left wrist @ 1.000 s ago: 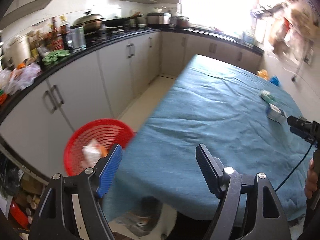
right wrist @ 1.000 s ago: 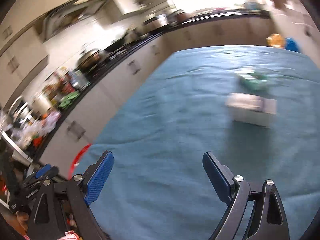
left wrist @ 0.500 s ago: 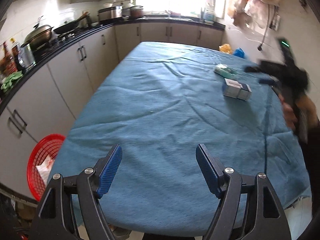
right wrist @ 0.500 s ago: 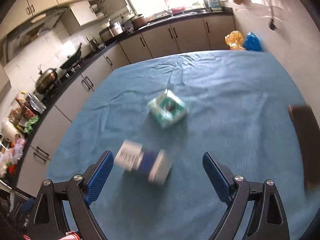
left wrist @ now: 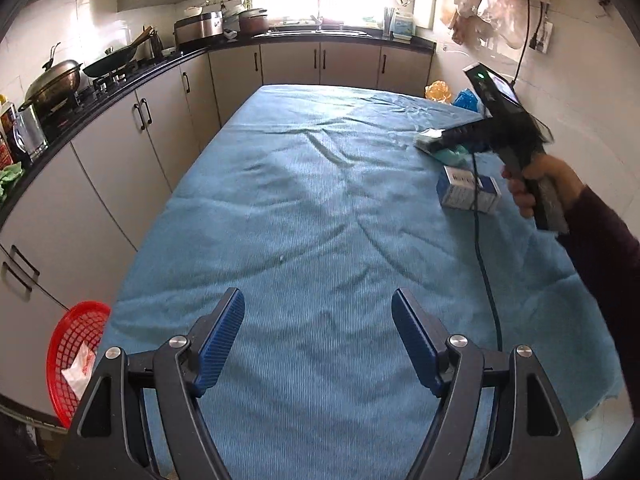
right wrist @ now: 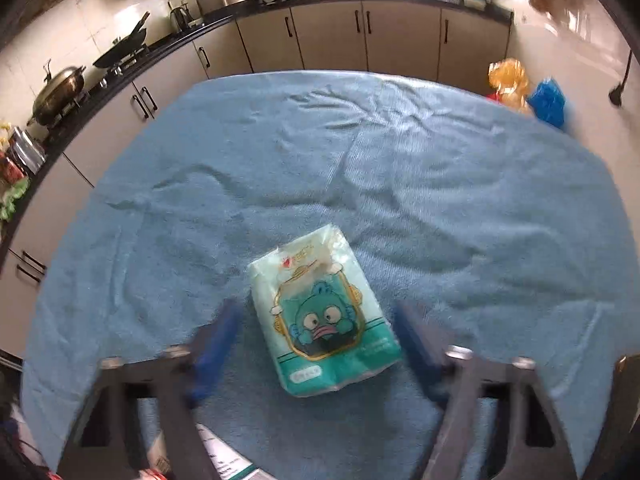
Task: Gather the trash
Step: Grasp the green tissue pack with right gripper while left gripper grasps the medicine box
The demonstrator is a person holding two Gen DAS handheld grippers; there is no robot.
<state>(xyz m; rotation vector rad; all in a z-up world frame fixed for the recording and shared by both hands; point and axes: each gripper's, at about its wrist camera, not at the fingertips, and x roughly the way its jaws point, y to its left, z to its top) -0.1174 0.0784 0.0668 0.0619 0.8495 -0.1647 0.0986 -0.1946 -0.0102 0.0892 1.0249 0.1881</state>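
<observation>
A green tissue pack (right wrist: 324,320) with a cartoon face lies flat on the blue tablecloth (right wrist: 360,168). My right gripper (right wrist: 320,336) straddles it, one blurred finger on each side. Its jaws are closing, and a thin gap still shows at the left pad. In the left wrist view, the right gripper (left wrist: 440,140) hides most of the pack (left wrist: 450,155), and a blue-and-white box (left wrist: 466,192) lies just nearer. My left gripper (left wrist: 318,312) hangs open over the near end of the cloth with nothing in it. A red basket (left wrist: 68,344) holding crumpled wrappers sits on the floor at the lower left.
Kitchen cabinets and a dark counter (left wrist: 120,84) with a wok and pots run along the left and back. Orange (right wrist: 508,82) and blue bags (right wrist: 546,100) sit past the table's far right corner. A black cable (left wrist: 484,280) trails across the cloth from the right gripper.
The right gripper has travelled past the blue-and-white box to the green pack, and its fingers stand closer together. The left view has swung from the red basket onto the table.
</observation>
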